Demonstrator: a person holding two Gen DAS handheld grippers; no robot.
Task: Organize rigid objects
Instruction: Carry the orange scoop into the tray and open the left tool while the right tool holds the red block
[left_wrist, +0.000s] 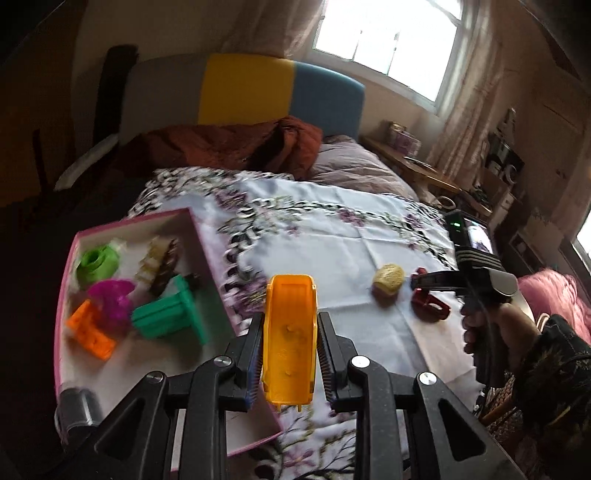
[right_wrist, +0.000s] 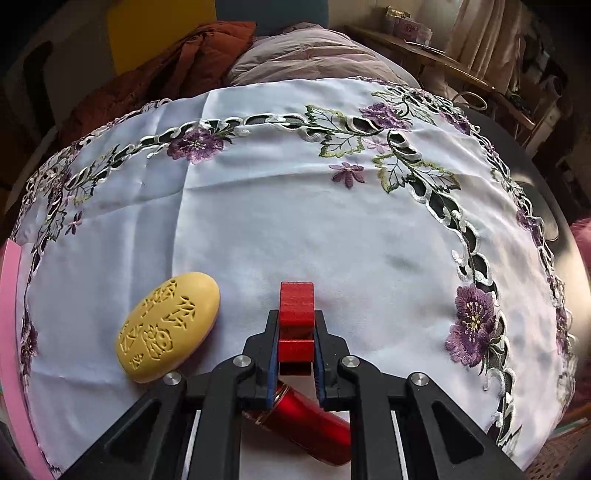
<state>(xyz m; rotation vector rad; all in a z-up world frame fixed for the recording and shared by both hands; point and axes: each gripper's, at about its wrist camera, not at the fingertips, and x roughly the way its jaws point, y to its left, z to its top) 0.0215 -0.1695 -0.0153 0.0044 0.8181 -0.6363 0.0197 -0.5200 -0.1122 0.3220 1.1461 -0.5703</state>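
Beside the pink box (left_wrist: 207, 258), both jaws grip toys.

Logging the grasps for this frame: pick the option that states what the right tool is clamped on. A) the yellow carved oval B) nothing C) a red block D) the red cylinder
C: in the right wrist view the right tool has its fingers pressed against both sides of the red block, while the yellow carved oval and red cylinder lie on the tablecloth.
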